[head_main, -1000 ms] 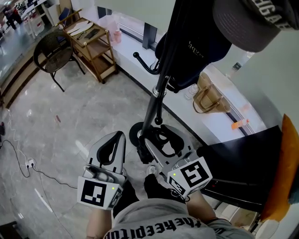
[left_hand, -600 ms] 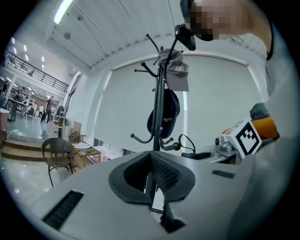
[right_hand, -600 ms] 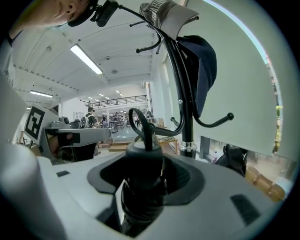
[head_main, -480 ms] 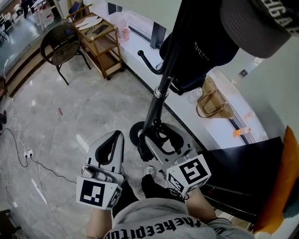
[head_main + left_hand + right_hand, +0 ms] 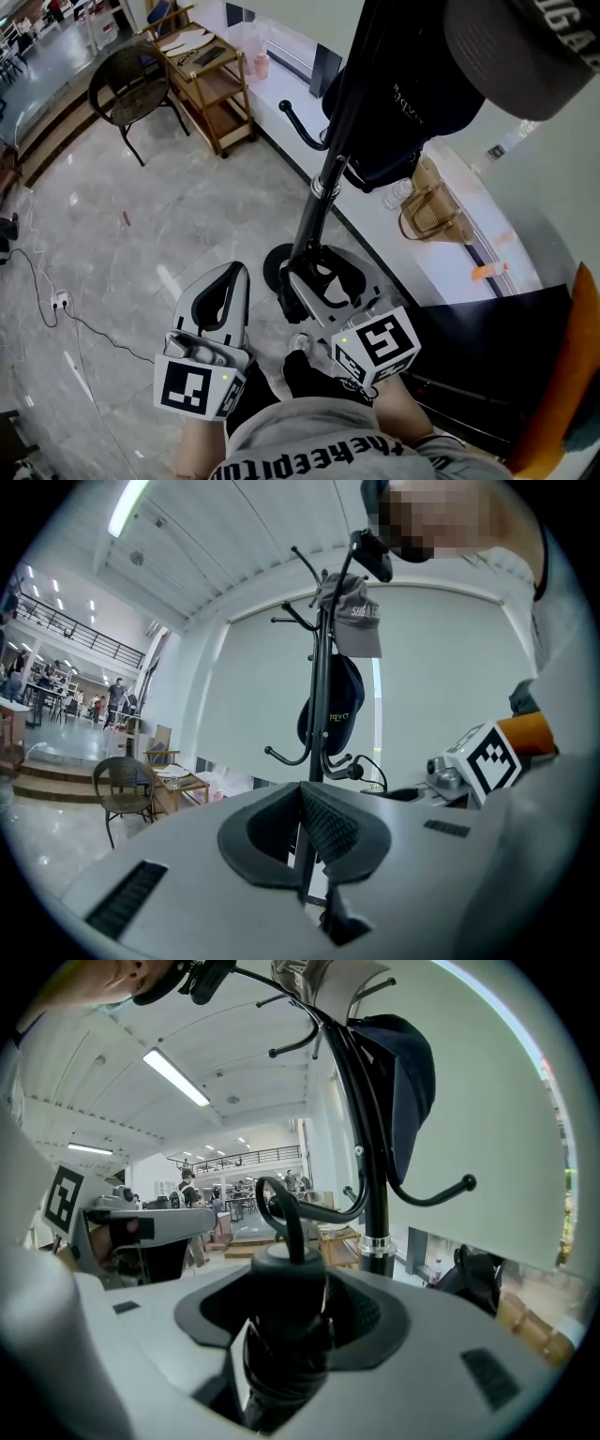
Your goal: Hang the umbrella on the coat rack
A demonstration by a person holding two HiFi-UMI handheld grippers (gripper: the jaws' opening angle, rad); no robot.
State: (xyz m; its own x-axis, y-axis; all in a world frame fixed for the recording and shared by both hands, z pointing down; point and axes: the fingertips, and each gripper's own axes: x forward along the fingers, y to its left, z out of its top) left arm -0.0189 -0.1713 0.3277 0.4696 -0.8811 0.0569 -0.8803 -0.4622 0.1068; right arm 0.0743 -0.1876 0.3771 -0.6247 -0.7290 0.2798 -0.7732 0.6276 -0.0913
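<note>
My right gripper [image 5: 286,1290] — still clamped on the umbrella [image 5: 279,1358], beside the coat rack [image 5: 375,1194]. My left gripper [image 5: 302,822] — closed, empty, unmoved.

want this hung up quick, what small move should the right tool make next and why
Probably raise the right tool toward the bare hook: it grips the umbrella upright, strap loop on top, and the loop is not yet over any hook.

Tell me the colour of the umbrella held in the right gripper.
Black. The umbrella shows best in the right gripper view, clamped between the jaws.
</note>
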